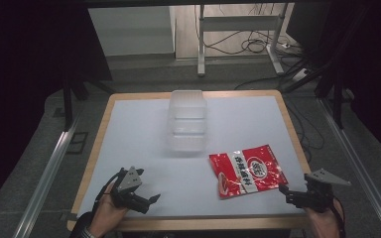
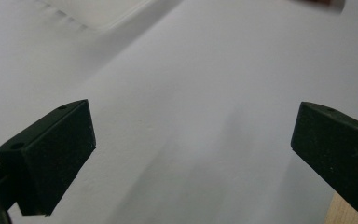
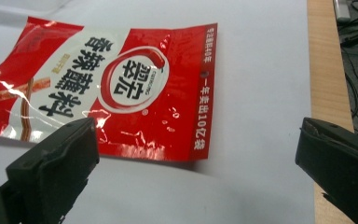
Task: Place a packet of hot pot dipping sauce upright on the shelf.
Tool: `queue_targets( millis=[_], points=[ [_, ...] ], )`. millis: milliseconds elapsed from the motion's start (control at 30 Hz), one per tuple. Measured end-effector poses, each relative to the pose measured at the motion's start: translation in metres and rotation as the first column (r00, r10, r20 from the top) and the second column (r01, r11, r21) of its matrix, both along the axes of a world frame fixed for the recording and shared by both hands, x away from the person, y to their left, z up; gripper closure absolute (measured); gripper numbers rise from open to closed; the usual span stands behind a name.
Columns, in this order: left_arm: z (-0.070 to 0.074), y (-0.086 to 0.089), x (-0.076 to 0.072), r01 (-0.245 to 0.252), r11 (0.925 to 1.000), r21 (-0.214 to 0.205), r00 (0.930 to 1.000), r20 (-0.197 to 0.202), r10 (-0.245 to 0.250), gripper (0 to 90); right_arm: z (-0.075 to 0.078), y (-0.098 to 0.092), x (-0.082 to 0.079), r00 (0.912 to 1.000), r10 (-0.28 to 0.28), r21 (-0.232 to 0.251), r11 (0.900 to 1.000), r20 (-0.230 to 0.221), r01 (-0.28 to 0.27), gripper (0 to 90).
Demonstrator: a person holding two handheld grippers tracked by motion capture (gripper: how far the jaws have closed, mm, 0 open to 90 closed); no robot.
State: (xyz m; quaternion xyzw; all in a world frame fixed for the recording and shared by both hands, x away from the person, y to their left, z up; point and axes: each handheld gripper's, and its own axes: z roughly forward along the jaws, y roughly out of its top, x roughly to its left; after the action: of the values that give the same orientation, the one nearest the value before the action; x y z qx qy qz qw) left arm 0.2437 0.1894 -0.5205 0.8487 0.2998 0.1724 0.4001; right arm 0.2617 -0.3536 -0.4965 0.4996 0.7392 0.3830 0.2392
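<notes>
The left gripper [image 1: 146,203] hovers low at the near left of the white, wood-edged tabletop [image 1: 134,144], its jaws spread wide with nothing between them. A clear plastic rectangular container [image 1: 187,120] sits toward the far middle. Just right of it and nearer lies a flat, glossy red-and-white foil packet [image 1: 247,170]. The right gripper [image 1: 284,191], jaws spread and empty, sits just beside the packet's near right corner.

White-topped table [image 1: 144,144] with wooden rim, clear plastic container [image 1: 187,121], red sachet [image 1: 247,170]
</notes>
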Motion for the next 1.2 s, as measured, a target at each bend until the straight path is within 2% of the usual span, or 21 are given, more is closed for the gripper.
queue_targets(
  millis=[500,567,733,1033,1200],
  points=[
    [-0.001,-0.002,0.0,0.006,0.9999,0.013,1.0,-0.002,-0.006,0.0,0.003,0.011,0.011,0.9992,0.036,0.02,0.9991,0.017,-0.036,0.0],
    [-0.001,-0.003,0.0,0.007,0.9999,0.014,1.0,-0.001,-0.007,0.0,0.002,0.012,0.014,0.9986,0.052,0.027,0.9983,0.012,-0.052,0.0],
    [-0.001,-0.003,0.0,0.009,0.9998,0.016,1.0,-0.001,-0.009,0.0,0.0,0.016,0.02,0.9963,0.085,0.012,0.9963,0.005,-0.086,0.0],
    [-0.002,-0.004,0.0,0.016,0.9996,0.023,0.9999,-0.002,-0.015,0.0,-0.005,0.018,0.032,0.9932,0.113,0.026,0.9934,-0.029,-0.112,0.3],
    [-0.002,-0.006,0.0,0.02,0.9994,0.029,0.9998,-0.002,-0.02,0.0,-0.013,0.022,0.043,0.9864,0.152,0.024,0.9883,-0.063,-0.151,0.7]
  ],
)
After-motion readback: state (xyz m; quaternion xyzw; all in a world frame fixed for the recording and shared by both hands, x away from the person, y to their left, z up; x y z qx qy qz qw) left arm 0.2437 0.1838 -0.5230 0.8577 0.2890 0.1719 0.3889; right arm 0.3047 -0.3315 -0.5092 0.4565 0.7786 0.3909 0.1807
